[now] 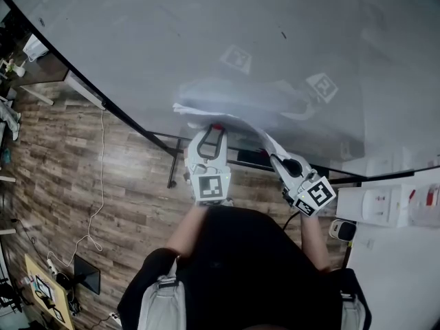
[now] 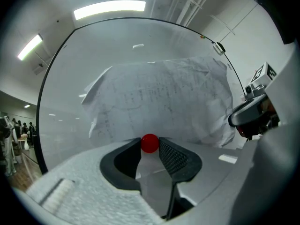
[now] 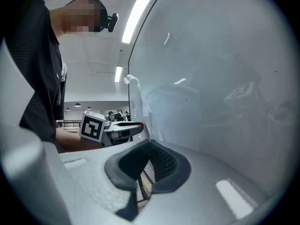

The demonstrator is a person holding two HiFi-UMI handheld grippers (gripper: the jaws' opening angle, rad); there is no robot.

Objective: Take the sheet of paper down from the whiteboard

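A crumpled sheet of paper [image 1: 230, 102] lies against the big whiteboard [image 1: 206, 33], its lower edge curling off toward me. In the left gripper view the paper [image 2: 164, 97] fills the middle of the board [image 2: 117, 46]. A round red magnet [image 2: 150, 143] sits at the paper's bottom edge, and my left gripper [image 2: 150, 147] is shut on it, pads against both its sides. My right gripper [image 1: 273, 155] is shut on the sheet's right edge. In the right gripper view that edge [image 3: 140, 107] runs down into the shut jaws of my right gripper [image 3: 149, 146].
The whiteboard's black stand [image 1: 172, 163] rests on a wooden floor [image 1: 82, 177] with a white cable [image 1: 100, 184] trailing over it. A white table [image 1: 392, 253] with small boxes stands at the right. Distant people [image 2: 14, 135] show at the left.
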